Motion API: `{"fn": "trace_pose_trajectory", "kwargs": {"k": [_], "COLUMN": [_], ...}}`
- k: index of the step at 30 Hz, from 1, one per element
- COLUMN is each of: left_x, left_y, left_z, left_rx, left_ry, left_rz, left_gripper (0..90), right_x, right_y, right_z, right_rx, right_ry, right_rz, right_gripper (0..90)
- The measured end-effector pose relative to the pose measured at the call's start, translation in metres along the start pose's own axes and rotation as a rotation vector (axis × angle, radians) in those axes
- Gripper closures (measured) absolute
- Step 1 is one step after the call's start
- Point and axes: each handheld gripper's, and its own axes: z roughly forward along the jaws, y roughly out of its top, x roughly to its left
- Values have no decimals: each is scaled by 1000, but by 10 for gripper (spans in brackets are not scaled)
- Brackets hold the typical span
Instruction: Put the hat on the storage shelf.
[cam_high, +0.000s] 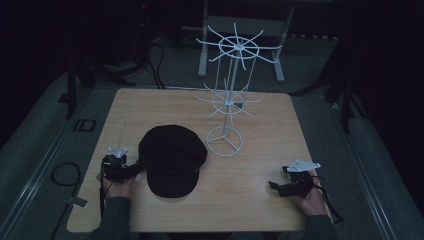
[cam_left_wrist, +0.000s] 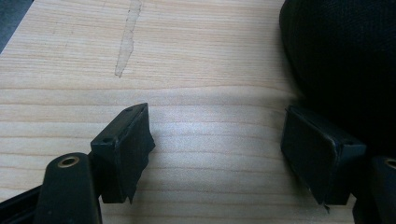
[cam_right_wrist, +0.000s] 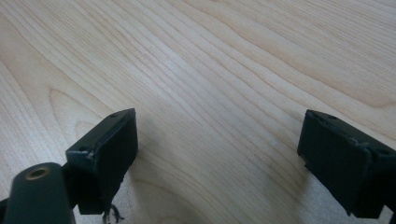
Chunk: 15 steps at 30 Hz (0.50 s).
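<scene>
- High view: wooden table (cam_high: 260, 200), dim room. Black cap (cam_high: 172, 159) lies flat on the near-left part of the table, brim twd the person.
- White wire rack (cam_high: 227, 100) stands just right of & behind the cap, round base ring on the tabletop, two tiers of spokes above. Base near the cap, not touching as far as I can tell.
- Left gripper (cam_high: 134, 170) low at the cap's left edge, held in the person's left hand (cam_high: 117, 187), pointing twd the cap. Grey plate on top.
- Left gripper view: jaws wide apart w/ bare wood btwn them. Cap (cam_left_wrist: 345, 65) fills the upper right corner; right-hand jaw sits right against the cap's edge, contact can't be confirmed. Nothing clamped. Pale scuff streak (cam_left_wrist: 127, 39) on the wood farther out.
- Right gripper (cam_high: 272, 186) near the table's front-right, well apart from cap & rack, held in the right hand (cam_high: 312, 197), tips pointing left.
- Right gripper view: jaws also spread wide, plain wood grain btwn them, nothing held. Small frayed bit hangs at the bottom of the left-hand pad.
- Cable loop (cam_high: 65, 174) on the floor left of the table.
</scene>
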Motion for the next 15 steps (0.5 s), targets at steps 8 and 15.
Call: {"fn": "trace_pose_trajectory", "kwargs": {"k": [8,15], "left_x": [0,0], "left_y": [0,0], "left_z": [0,0], "left_rx": [1,2], "left_ry": [-1,-9], "left_rz": [2,9], "left_gripper": [246,235], "right_x": [0,0], "right_y": [0,0], "right_z": [0,0], "right_rx": [0,1], "right_ry": [0,0], "right_rz": [0,1], "right_gripper": [120,120]}}
